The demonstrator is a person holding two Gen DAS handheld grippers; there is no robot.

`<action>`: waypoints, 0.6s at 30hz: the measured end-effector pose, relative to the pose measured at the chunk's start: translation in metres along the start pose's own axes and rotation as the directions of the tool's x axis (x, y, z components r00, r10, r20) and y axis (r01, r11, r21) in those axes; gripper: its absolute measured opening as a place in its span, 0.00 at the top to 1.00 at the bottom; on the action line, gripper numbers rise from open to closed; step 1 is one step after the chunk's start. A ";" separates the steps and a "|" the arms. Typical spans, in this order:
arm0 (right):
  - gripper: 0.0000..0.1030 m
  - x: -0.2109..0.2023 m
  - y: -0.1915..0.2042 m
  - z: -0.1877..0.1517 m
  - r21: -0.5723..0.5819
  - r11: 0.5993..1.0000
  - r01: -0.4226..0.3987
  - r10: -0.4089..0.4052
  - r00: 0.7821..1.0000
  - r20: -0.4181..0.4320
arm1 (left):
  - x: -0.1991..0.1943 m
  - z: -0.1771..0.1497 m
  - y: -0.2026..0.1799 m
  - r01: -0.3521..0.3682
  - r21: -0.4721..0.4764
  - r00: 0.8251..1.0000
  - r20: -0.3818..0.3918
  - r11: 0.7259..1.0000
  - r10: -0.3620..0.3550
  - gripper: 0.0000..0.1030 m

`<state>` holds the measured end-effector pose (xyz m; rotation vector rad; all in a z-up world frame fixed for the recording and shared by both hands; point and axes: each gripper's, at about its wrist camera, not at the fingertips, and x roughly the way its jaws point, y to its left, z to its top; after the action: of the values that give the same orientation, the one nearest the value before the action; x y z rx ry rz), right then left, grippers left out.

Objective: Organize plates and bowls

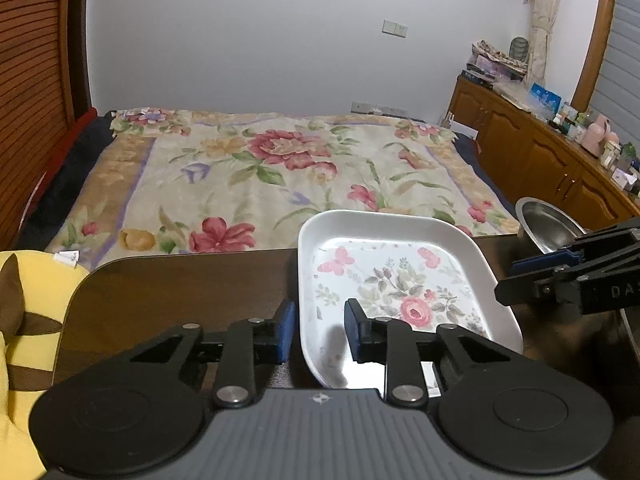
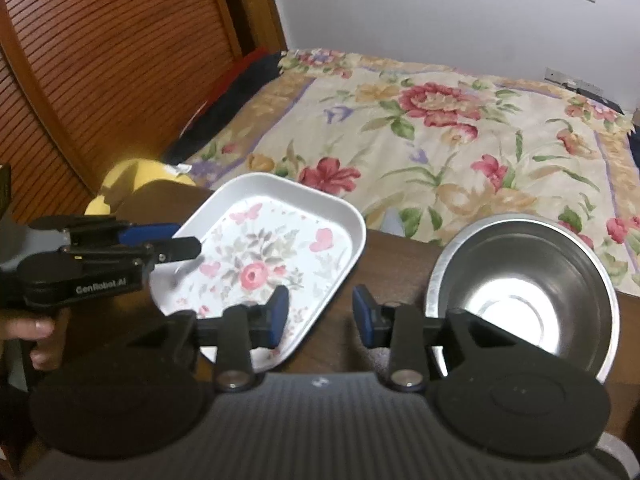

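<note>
Straddling: your left gripper (image 1: 320,330) has its jaws apart over the floral plate's (image 1: 400,280) left rim, not pinching.
Right gripper (image 2: 320,316): yours gapes between plate and steel bowl (image 2: 524,280).
Places: both dishes sit at the table's (image 1: 180,292) far edge.

The left gripper (image 1: 320,330), low centre in its own view, and the right gripper (image 2: 320,316) both tilt downward, jaws partly apart, gripping nothing.

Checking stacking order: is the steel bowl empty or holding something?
Empty. The steel bowl sits upright on the table, its bare shiny bottom reflecting light.
</note>
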<state>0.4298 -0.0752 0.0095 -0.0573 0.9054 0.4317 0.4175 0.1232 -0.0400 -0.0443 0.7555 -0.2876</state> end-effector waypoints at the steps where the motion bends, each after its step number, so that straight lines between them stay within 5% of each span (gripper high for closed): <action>1: 0.67 0.001 -0.001 0.001 0.002 1.000 -0.002 0.002 1.000 -0.006 | 0.001 0.000 0.000 0.003 -0.001 1.000 -0.001 1.000 -0.003 0.74; 9: 0.69 0.013 0.001 0.004 -0.021 1.000 0.004 -0.005 0.999 -0.053 | 0.009 -0.002 0.003 0.005 -0.005 1.000 -0.009 1.000 -0.006 0.85; 18: 0.77 0.023 0.005 0.005 -0.038 0.999 0.003 -0.007 0.994 -0.106 | 0.010 -0.004 0.006 0.012 -0.007 1.000 -0.019 1.000 -0.012 0.87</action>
<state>0.4438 -0.0620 -0.0041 -0.1180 1.0010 0.4446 0.4233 0.1264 -0.0499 -0.0525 0.7753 -0.2976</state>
